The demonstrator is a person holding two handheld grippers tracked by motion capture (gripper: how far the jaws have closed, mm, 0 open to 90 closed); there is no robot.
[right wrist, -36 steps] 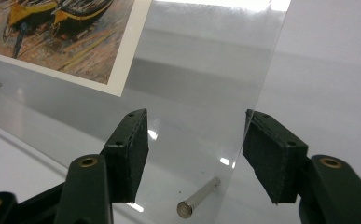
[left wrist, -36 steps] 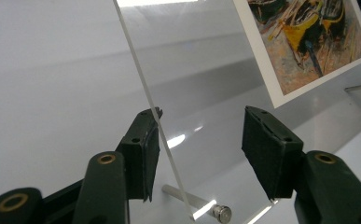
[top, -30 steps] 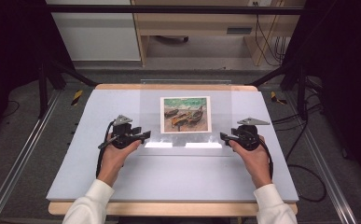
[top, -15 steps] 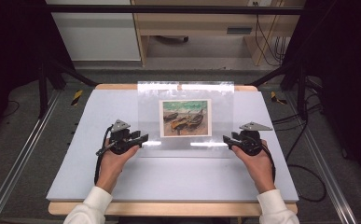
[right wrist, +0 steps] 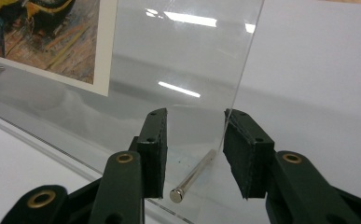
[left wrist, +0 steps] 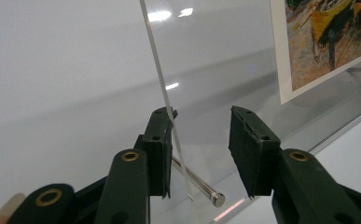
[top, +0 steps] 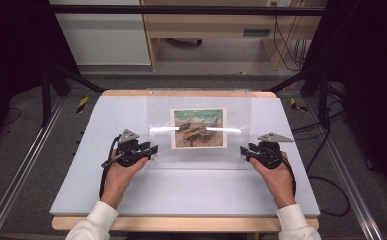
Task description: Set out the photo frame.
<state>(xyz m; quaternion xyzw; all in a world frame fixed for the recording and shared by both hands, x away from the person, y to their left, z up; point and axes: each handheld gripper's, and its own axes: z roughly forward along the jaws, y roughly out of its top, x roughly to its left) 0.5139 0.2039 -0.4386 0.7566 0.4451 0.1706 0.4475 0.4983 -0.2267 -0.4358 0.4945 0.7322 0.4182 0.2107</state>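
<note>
A clear acrylic sheet (top: 238, 112) with a painted print of boats (top: 198, 128) on it sits at the middle of the white table, tilted up from its near edge. My left gripper (top: 153, 148) is at its near left corner and my right gripper (top: 243, 151) at its near right corner. In the left gripper view the jaws (left wrist: 201, 116) have just been closing. They stand apart around the sheet's edge (left wrist: 162, 88) and a metal pin (left wrist: 199, 184). The right gripper (right wrist: 194, 114) has closed the same way around its pin (right wrist: 194, 179), with gaps left.
The white board (top: 81, 190) lies on a wooden table with bare surface to each side of the sheet. Black frame legs stand at the far left and right. Cables trail on the floor at the right (top: 331, 200).
The sheet's far edge has risen in the high view and the print looks taller. The bright glare moved from the near edge to the sheet's middle. Both hands stayed nearly still.
</note>
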